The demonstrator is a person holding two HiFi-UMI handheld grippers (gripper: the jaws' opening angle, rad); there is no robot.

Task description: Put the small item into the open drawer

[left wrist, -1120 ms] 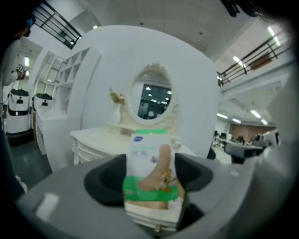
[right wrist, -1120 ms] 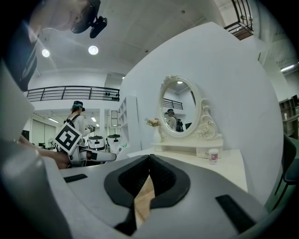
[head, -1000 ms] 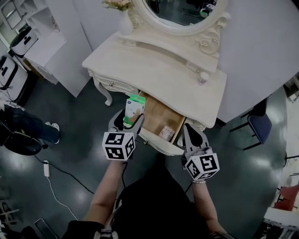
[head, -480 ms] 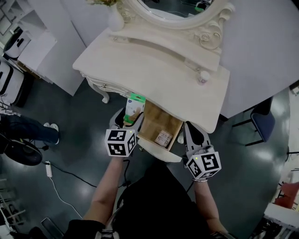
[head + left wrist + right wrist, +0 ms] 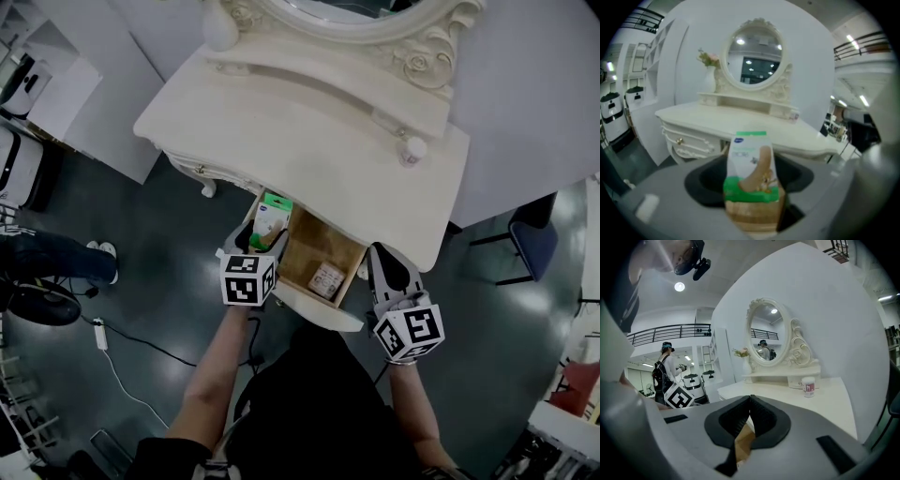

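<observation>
Head view has the left gripper (image 5: 256, 246) clamped on the green-and-white packet (image 5: 270, 217), upright at the left edge of the open drawer (image 5: 309, 248) under the cream dressing table (image 5: 309, 141), while the right gripper (image 5: 382, 267) hangs beside the drawer's right side, jaws pressed together, empty.

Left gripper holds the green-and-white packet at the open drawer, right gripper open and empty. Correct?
Not quite: the right gripper is shut, jaws together with nothing between them, per the right gripper view. The rest stands: the left gripper holds the green-and-white packet at the open drawer.
</observation>
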